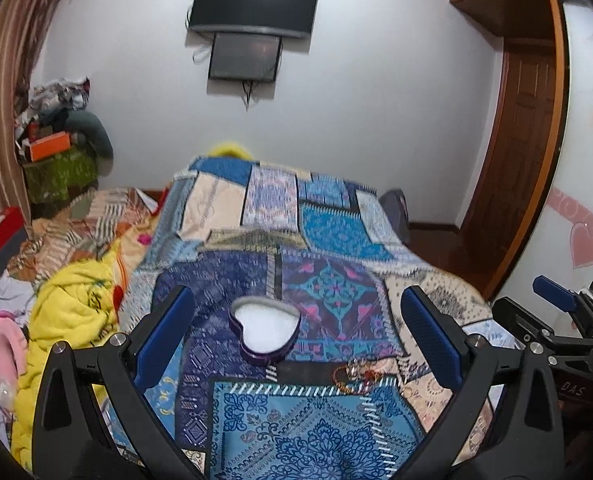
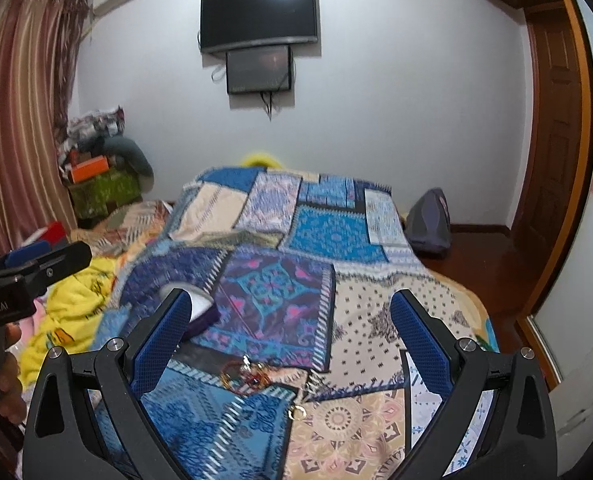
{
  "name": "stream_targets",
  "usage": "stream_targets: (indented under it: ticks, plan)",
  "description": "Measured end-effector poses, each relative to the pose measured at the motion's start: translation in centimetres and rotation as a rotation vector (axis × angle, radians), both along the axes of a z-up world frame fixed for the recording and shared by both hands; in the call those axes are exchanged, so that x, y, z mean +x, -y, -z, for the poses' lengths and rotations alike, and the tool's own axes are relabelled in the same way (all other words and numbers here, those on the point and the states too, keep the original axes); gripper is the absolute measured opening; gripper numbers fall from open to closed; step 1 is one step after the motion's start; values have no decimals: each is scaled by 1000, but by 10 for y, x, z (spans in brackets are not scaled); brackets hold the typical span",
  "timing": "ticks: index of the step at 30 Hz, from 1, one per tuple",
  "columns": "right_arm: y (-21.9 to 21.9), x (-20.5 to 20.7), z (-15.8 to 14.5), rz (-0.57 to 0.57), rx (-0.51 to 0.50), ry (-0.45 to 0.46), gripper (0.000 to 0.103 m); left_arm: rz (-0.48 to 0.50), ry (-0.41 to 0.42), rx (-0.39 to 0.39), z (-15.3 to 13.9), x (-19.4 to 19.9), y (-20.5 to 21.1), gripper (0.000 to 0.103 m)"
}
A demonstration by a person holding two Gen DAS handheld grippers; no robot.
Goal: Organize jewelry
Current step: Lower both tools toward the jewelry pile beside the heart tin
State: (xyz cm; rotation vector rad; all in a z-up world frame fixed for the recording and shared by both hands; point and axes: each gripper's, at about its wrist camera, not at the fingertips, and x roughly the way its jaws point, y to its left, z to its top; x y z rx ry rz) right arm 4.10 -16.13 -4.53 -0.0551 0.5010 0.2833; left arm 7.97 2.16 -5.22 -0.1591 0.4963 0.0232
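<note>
A purple heart-shaped box (image 1: 265, 330) with white lining lies open on the patchwork bedspread (image 1: 316, 420). My left gripper (image 1: 296, 336) is open, its blue pads on either side of the box and nothing between them. A tangle of red and gold jewelry (image 1: 358, 374) lies just right of the box. In the right wrist view the same jewelry pile (image 2: 248, 374) lies between the blue pads of my open right gripper (image 2: 292, 336), near the left finger. A small gold ring (image 2: 296, 412) lies closer to me. The box (image 2: 202, 312) is half hidden behind the left finger.
A yellow blanket (image 1: 76, 316) is bunched at the left of the bed. Boxes and clothes are piled in the far left corner (image 1: 56, 140). A dark bag (image 2: 428, 220) sits on the floor at the right, near a wooden door (image 2: 552, 140). A hand (image 2: 10, 384) holds the left gripper.
</note>
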Motion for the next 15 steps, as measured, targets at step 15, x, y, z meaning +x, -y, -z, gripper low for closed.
stream_targets:
  ticks: [15]
  plan:
    - [18, 36, 72, -64, -100, -294, 99, 50, -312, 16, 96, 62, -1, 103]
